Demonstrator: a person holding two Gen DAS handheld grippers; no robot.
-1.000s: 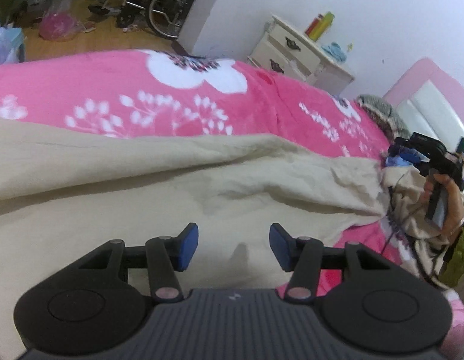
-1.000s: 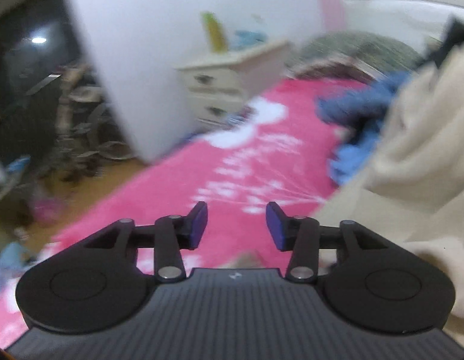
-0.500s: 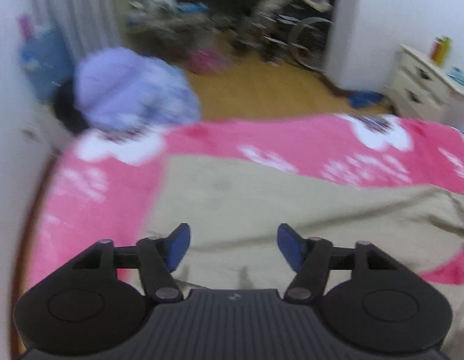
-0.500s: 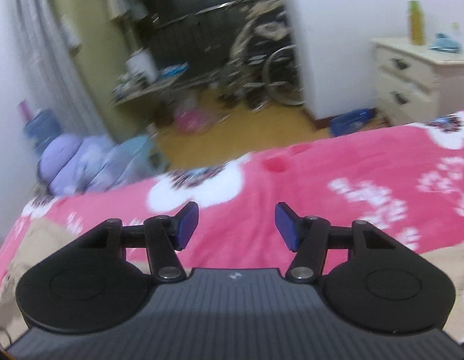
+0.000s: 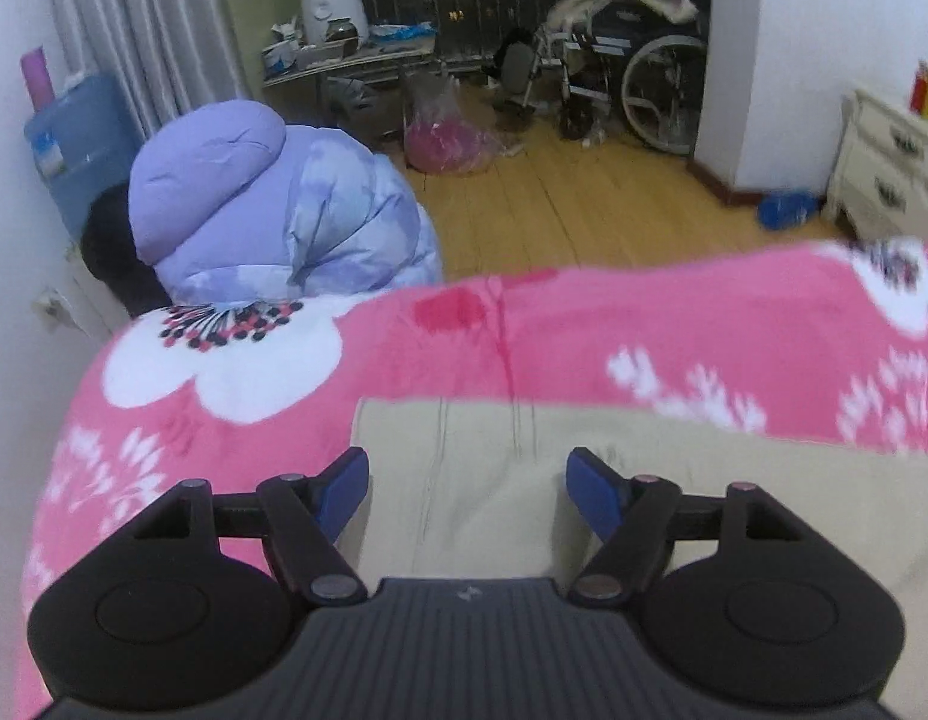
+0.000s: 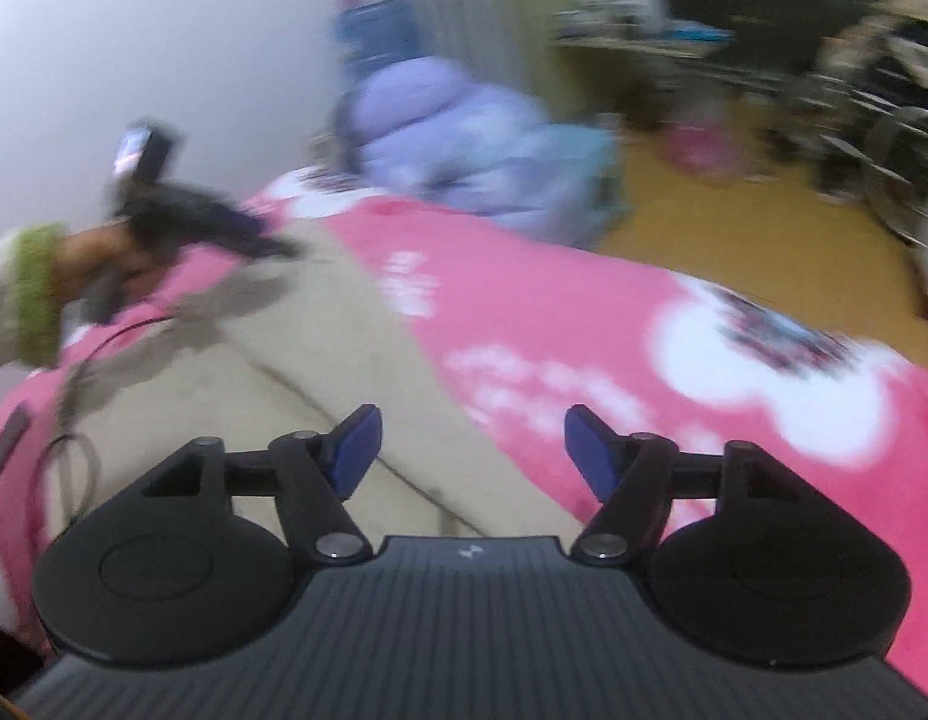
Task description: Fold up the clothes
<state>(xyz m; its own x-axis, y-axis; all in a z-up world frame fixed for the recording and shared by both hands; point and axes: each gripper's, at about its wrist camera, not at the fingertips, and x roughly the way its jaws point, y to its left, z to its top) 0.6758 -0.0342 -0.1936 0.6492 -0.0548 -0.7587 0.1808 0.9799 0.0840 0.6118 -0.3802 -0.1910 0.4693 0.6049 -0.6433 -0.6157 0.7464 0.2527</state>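
Observation:
A beige garment [image 5: 583, 480] lies spread on the pink flowered bed cover [image 5: 523, 336]. My left gripper [image 5: 468, 489] is open and empty just above the garment's end near the foot of the bed. In the blurred right wrist view the garment [image 6: 344, 360] runs along the left of the cover [image 6: 583, 330]. My right gripper [image 6: 469, 450] is open and empty above the garment's edge. The left gripper also shows there [image 6: 194, 222], held in a hand over the garment's far end.
A lilac puffer jacket [image 5: 272, 210] is piled off the bed's corner by a blue water jug [image 5: 74, 144]. Wooden floor [image 5: 583, 198], a wheelchair [image 5: 637, 60] and a cream dresser [image 5: 889, 174] lie beyond the bed. A black cable [image 6: 74, 408] trails on the cover.
Both grippers have swung left toward the foot of the bed and opened wider. The left one now hangs over the garment's end; the right one has moved over the garment's edge.

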